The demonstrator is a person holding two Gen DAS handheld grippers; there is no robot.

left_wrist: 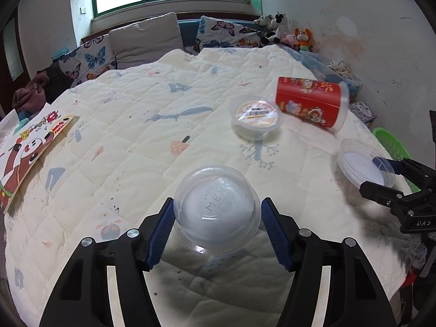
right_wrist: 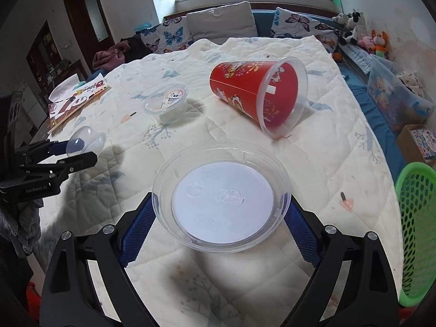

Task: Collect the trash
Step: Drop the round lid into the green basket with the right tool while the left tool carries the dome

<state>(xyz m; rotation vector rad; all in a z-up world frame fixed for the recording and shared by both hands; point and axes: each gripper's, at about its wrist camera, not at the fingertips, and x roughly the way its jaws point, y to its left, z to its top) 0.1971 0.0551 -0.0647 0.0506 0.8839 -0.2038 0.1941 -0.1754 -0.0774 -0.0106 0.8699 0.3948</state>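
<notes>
A: Item one. Clear domed plastic lid with embossed lettering [left_wrist: 216, 209], between the blue ribbed pads of the left gripper [left_wrist: 217, 230], above the cream quilted bedspread [left_wrist: 122, 125]. State of grip?

B: Jaws about two-thirds open and closed on the dome's lower wall; the left pad clearly touches, the right sits at the rim. Judged very light, thin-walled and springy. It will dent under a hard squeeze and its glossy skin may slip, so hold low, near the flared rim where it is stiffest.

A: Item two. Shallow round clear plastic lid with a white paper disc [right_wrist: 222, 199].

B: Held across its full width by the right gripper [right_wrist: 220, 222], jaws near their widest, pads against opposite sides of the rim. Light and flexible; likely to bow or pop out if pinched harder. Best kept level, grip on the rim only.

A: Item three. Red printed plastic cup with a clear rim [right_wrist: 254, 90].

B: On its side on the bedspread, mouth towards the right wrist camera, untouched. Probably empty and light, prone to roll; take it across the mouth.

A: Item four. Small clear tub with a printed foil seal [right_wrist: 166, 102].

B: Upright beside the cup, apart from it. Contents cannot be told; take it by the side walls.

A: Destination?

B: Presumably the green perforated plastic basket [right_wrist: 414, 218] at the bed's right edge.
</notes>
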